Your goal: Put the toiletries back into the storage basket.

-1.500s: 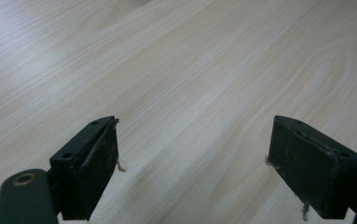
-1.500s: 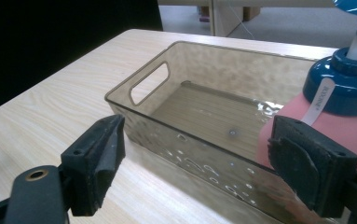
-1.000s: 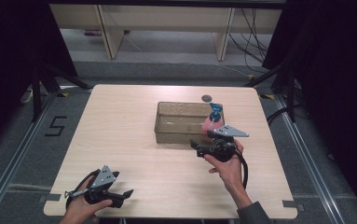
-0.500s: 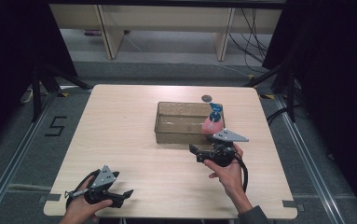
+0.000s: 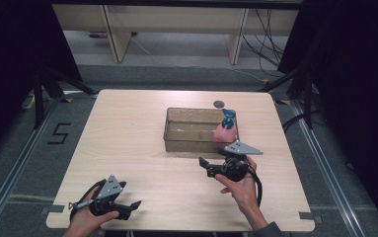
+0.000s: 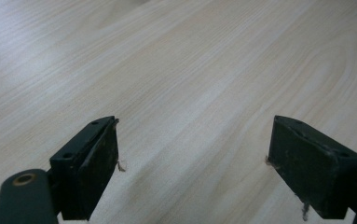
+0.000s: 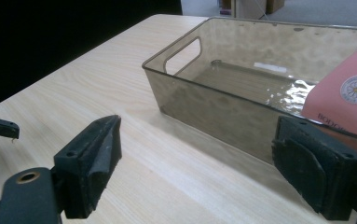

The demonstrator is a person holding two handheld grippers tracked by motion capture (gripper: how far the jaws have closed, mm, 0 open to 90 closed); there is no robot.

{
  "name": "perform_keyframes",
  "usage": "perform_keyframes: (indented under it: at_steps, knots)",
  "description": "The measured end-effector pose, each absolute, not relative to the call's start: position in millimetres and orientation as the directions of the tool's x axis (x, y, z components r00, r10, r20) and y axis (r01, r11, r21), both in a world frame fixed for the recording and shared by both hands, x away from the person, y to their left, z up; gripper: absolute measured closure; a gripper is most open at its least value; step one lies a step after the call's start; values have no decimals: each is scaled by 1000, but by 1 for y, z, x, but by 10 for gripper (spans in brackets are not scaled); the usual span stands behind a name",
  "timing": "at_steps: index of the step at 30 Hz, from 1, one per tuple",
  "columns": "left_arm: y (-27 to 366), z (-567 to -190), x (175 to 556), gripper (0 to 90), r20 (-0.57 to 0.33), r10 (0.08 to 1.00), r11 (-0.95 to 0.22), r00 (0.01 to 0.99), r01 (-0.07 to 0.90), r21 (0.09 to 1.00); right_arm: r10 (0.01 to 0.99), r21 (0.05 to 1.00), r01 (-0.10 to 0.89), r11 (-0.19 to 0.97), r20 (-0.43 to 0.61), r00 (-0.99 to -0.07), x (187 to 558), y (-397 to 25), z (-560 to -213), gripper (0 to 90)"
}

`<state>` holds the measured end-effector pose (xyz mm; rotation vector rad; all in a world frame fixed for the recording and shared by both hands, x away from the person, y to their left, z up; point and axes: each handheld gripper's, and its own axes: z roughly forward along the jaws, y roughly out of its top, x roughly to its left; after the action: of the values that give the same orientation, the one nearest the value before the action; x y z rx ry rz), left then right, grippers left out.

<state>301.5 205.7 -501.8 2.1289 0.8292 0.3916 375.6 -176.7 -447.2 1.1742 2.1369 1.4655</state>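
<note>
Pale wooden table (image 5: pixel 137 133), two hand-held grippers, one smoky clear bin.

Shelving and cables stood beyond the table's far edge. A tinted plastic bin (image 5: pixel 191 129) sat right of centre, with a pink bottle (image 5: pixel 225 131) (blue-capped) leaning inside at its 3 o'clock end. The right gripper (image 5: pixel 207 167), jaws spread and empty, hovered just off the bin's 5 o'clock corner. Down at the table's 7 o'clock, the left gripper (image 5: pixel 131 208) was also agape over bare wood.
</note>
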Motion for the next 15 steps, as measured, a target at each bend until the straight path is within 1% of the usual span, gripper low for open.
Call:
perform_keyframes:
  at_steps: [2,3,6,7,8,9,10,12,14,15]
  knots:
    - [206,-502,301,154,0,676,-466,737,428,774,757,875,464,136,210,-619,374,-176,-449,160]
    - [206,-502,301,154,-1,676,-466,737,429,774,759,881,451,145,194,-622,374,-175,-450,160]
    - [206,-502,301,154,-1,676,-466,737,429,774,752,870,473,140,217,-623,370,-173,-451,158]
    - [206,-502,301,154,-1,676,-467,737,429,773,752,877,452,162,187,-633,370,-174,-451,158]
    - [206,-502,301,154,-1,676,-467,737,429,773,750,873,466,145,210,-627,368,-173,-451,158]
    - [206,-502,301,154,-1,676,-466,736,429,773,742,885,437,164,181,-646,369,-173,-453,158]
    - [206,-502,301,154,-1,676,-466,737,429,773,754,870,476,132,224,-617,365,-171,-452,158]
    - [207,-501,302,154,11,671,-482,742,425,767,737,870,466,160,208,-643,365,-172,-453,158]
    - [207,-501,302,154,10,671,-482,741,425,766,748,874,454,174,183,-638,364,-172,-454,158]
    - [207,-501,302,154,10,671,-482,742,425,766,747,873,460,159,199,-634,362,-170,-455,158]
